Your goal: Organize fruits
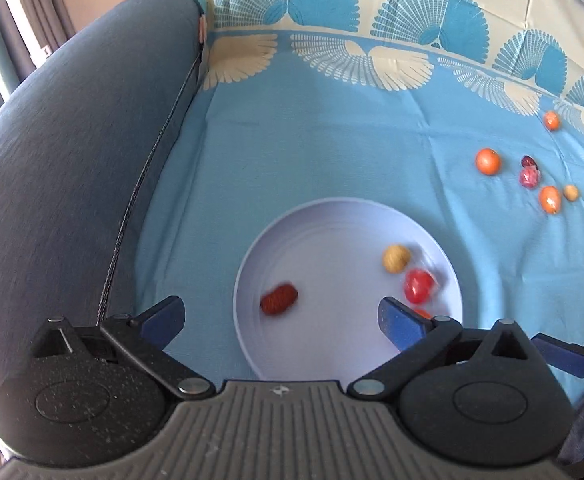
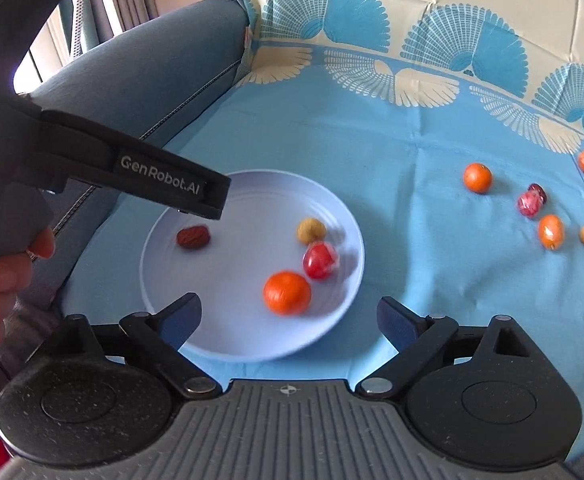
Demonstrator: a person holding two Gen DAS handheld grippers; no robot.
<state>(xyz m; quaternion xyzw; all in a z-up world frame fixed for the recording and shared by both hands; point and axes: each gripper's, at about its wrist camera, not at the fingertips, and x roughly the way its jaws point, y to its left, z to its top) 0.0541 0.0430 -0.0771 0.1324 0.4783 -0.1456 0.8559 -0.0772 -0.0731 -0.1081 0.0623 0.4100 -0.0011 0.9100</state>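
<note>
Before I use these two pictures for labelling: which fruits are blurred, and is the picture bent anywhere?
Left wrist view: the dark red fruit on the plate is smeared, and the red fruit is soft too; the cloth border curves from the fisheye lens. Right wrist view: the orange on the plate is blurred, while the fruits on the cloth look sharper.

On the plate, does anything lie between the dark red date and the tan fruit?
No. In the right wrist view, only bare plate separates the dark red date from the tan fruit.
</note>
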